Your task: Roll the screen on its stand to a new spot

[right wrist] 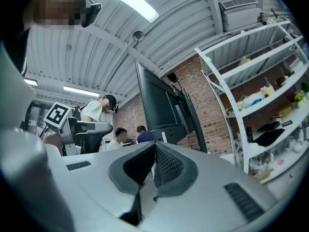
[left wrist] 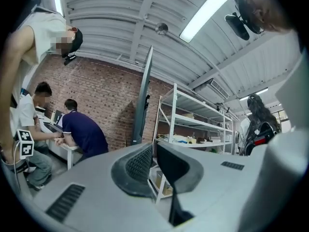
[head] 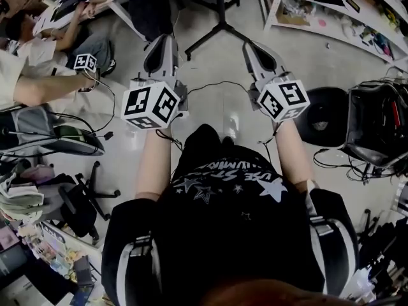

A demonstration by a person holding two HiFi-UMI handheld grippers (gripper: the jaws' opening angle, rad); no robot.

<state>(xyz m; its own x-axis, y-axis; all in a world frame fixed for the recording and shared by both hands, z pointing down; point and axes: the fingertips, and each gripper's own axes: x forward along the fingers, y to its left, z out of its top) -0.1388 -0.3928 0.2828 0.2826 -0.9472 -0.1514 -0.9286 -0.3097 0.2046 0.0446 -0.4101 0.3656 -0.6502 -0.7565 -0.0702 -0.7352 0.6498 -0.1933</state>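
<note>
Open floor straight ahead, crowded on both flanks

Bare pale floor (head: 223, 116) lies between and ahead of the left gripper (head: 162, 40) and the right gripper (head: 252, 46), crossed only by a thin black cable (head: 217, 82). Beyond it the stand's black legs (head: 220, 18) splay across the way, with the screen (right wrist: 157, 105) upright above them. On the right a white shelf rack (head: 306, 19) lines the aisle, and a round black object (head: 325, 116) and a black crate (head: 376, 123) sit near that arm. On the left a bystander's arm (head: 44, 88), a seated person (head: 70, 40) and an office chair (head: 80, 203) close off the side.
</note>
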